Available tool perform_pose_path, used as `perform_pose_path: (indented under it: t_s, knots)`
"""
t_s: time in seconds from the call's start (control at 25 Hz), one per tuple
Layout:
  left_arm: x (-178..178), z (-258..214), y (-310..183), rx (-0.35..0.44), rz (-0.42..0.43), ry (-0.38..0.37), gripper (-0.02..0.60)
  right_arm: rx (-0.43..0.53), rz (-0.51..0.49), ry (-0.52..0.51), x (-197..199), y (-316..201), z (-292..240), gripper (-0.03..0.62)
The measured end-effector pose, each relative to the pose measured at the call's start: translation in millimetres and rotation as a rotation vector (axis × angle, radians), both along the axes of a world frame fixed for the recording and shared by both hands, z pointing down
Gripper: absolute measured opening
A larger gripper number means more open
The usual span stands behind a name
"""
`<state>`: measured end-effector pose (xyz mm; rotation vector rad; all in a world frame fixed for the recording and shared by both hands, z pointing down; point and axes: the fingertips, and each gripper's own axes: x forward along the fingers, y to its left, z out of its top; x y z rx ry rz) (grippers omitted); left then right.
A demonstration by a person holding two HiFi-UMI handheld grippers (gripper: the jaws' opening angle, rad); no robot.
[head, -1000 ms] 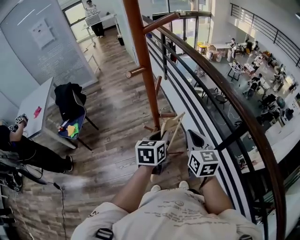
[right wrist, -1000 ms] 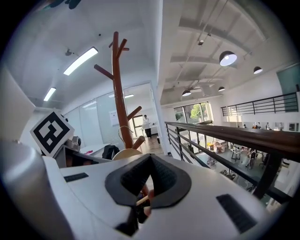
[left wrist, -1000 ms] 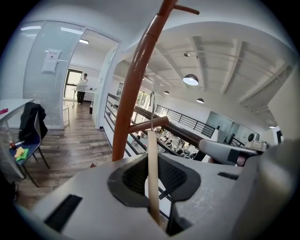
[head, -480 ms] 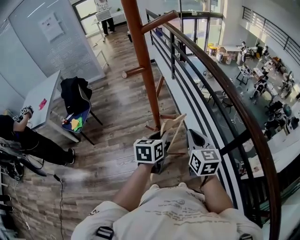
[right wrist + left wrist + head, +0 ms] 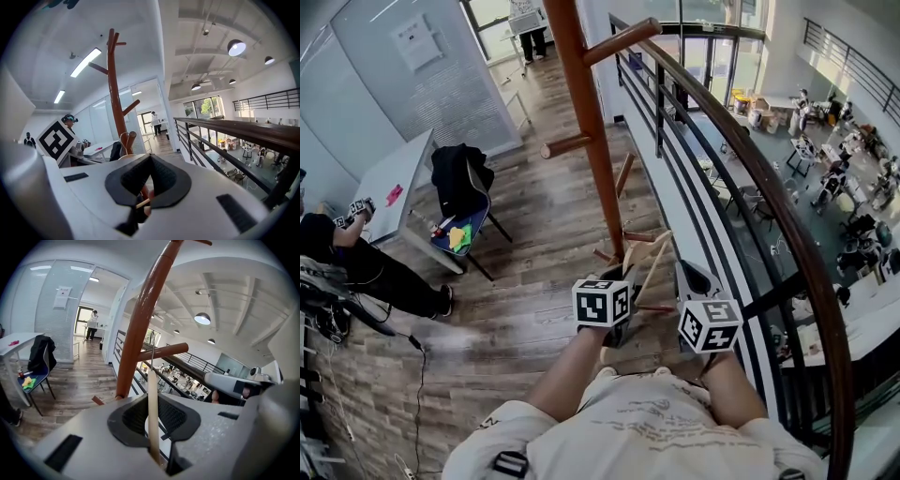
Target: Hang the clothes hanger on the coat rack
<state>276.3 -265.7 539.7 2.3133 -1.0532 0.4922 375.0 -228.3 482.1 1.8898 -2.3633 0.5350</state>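
Note:
A pale wooden clothes hanger (image 5: 647, 264) is held low in front of me, close to the foot of the brown coat rack (image 5: 592, 141). My left gripper (image 5: 615, 277) is shut on one pale bar of the hanger (image 5: 152, 399), which stands upright between its pads. My right gripper (image 5: 694, 279) is shut on a thin wooden part of the hanger (image 5: 143, 203). The rack's pole (image 5: 139, 319) rises just beyond, with a peg (image 5: 164, 351) sticking out to the right. In the right gripper view the coat rack (image 5: 114, 89) stands at the left with several pegs.
A dark railing with a wooden handrail (image 5: 750, 178) runs along my right, with an open hall far below. A chair with a black jacket (image 5: 461, 187) and a white table (image 5: 389, 192) stand at the left, beside a seated person (image 5: 356, 272). Cables (image 5: 417, 375) lie on the floor.
The head view has shifted a little, so the room slides across the picture. Both grippers and the hanger stay in about the same place near the rack's foot.

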Motion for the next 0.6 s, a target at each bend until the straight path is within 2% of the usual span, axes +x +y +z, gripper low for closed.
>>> perform_pose_path:
  t_s: [0.6]
  knots:
    - [-0.8, 19.3, 2.7, -0.028, -0.052, -0.026, 0.058, -0.02, -0.05, -0.024, 4.4, 0.4, 11.1, 0.0]
